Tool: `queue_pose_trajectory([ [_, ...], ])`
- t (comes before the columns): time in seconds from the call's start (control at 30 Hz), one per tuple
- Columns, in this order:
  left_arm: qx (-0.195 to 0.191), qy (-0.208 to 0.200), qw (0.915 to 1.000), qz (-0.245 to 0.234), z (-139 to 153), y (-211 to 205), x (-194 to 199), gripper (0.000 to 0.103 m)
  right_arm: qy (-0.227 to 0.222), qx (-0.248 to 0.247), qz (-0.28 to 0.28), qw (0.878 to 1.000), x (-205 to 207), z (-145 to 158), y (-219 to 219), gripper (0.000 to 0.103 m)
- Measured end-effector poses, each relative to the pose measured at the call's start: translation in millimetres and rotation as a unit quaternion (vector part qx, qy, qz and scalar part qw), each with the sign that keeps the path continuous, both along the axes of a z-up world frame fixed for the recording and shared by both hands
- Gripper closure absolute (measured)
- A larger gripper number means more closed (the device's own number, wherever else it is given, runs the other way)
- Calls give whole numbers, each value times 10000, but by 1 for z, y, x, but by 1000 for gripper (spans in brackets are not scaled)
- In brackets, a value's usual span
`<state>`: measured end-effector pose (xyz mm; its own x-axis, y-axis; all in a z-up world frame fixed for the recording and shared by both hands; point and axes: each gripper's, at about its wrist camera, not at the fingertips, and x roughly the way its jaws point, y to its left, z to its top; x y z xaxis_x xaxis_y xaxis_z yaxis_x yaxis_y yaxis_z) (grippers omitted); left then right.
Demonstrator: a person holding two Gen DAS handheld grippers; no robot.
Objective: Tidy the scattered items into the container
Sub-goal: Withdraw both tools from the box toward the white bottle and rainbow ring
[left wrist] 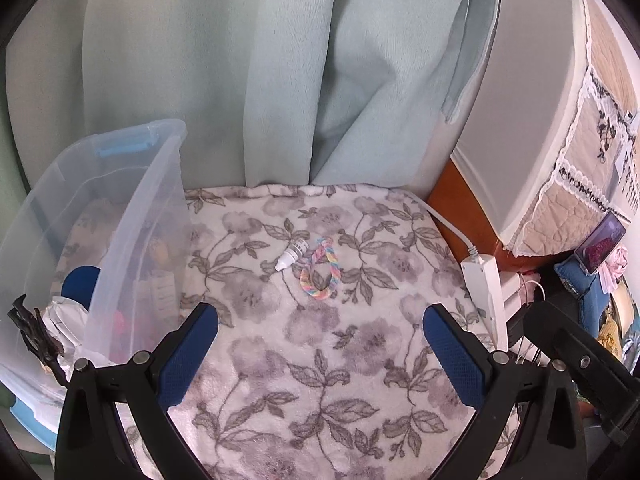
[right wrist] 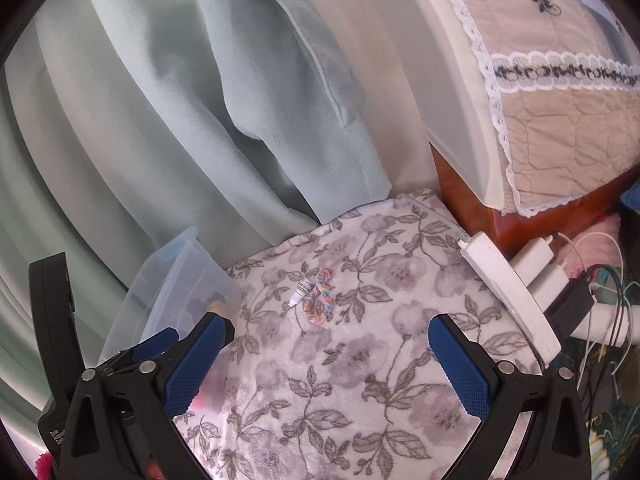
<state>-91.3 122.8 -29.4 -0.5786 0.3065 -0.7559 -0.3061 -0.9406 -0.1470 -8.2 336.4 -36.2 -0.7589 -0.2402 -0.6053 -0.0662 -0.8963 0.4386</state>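
Both grippers, left gripper (left wrist: 320,356) and right gripper (right wrist: 330,364), hover spread and empty over the floral fleece blanket (left wrist: 320,380). Beyond lie a small white dropper bottle (left wrist: 291,255), light and slippery, best pinched across its body, touching a soft pastel braided loop (left wrist: 320,276); the clear plastic bin (left wrist: 132,216) stands left.

Surface I'm working over is a floral blanket (left wrist: 320,360), white plush with grey flowers and leaves, far edge butting against pale green curtains. Directly on it: a clear plastic container (left wrist: 132,216) at the left, walls see-through, blue latch on its far rim, some items already inside but too blurred through the wall to name. Mid-blanket, toward the far side, a small white dropper bottle (left wrist: 291,256) lying on its side, tip pointing near-left. Just right of it, touching or nearly so, a pastel rainbow braided cord loop (left wrist: 320,276). Right edge: a white power strip (left wrist: 486,292) lying along the blanket's border, cable running off toward the far side.
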Motion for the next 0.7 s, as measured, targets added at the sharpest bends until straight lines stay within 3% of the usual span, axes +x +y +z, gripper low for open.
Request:
queue_pose_trajectory([
  [0.47,-55,-624,9978,194,-63,-3,-25,1,-556,-73,246,9981,-36,-62,-1,0],
  [0.7,38,-669,9965,495,-86,-16,-36,1,-844,-176,565,9947,-64,-85,-11,0],
])
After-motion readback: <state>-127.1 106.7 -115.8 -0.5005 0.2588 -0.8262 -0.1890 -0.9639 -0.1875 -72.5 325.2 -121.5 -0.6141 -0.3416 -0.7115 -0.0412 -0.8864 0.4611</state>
